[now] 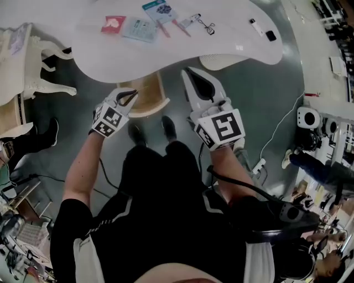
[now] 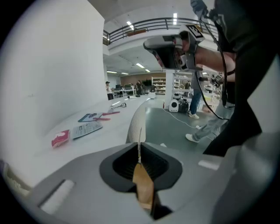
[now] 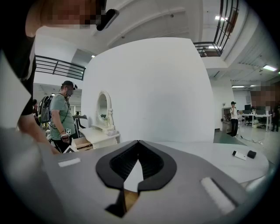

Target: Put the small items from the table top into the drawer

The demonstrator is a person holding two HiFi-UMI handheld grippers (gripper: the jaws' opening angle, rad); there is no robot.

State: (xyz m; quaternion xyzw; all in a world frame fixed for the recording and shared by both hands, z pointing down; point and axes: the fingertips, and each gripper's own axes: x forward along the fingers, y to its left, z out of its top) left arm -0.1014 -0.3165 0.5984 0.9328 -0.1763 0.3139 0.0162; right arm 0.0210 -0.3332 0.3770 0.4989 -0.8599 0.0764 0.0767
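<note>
Small items lie on the white curved table (image 1: pixel 221 38): a red packet (image 1: pixel 113 24), a pale blue packet (image 1: pixel 140 30), a card (image 1: pixel 159 9), pink pens (image 1: pixel 166 27), an eyelash curler (image 1: pixel 206 25), and a white stick (image 1: pixel 255 26) beside a black piece (image 1: pixel 270 36). Both grippers hang in front of the table's near edge, apart from every item. My left gripper (image 1: pixel 131 95) is shut and empty. My right gripper (image 1: pixel 189 72) is shut and empty too. A wooden drawer (image 1: pixel 145 99) shows under the table edge, between the two grippers. In the left gripper view the red packet (image 2: pixel 60 137) and pens (image 2: pixel 107 114) lie far ahead.
A white vanity (image 1: pixel 22 61) with a mirror (image 3: pixel 103 109) stands to the left. On the floor at the right are a white device (image 1: pixel 307 119) and a cable (image 1: pixel 276 130). People stand in the background (image 3: pixel 61 116).
</note>
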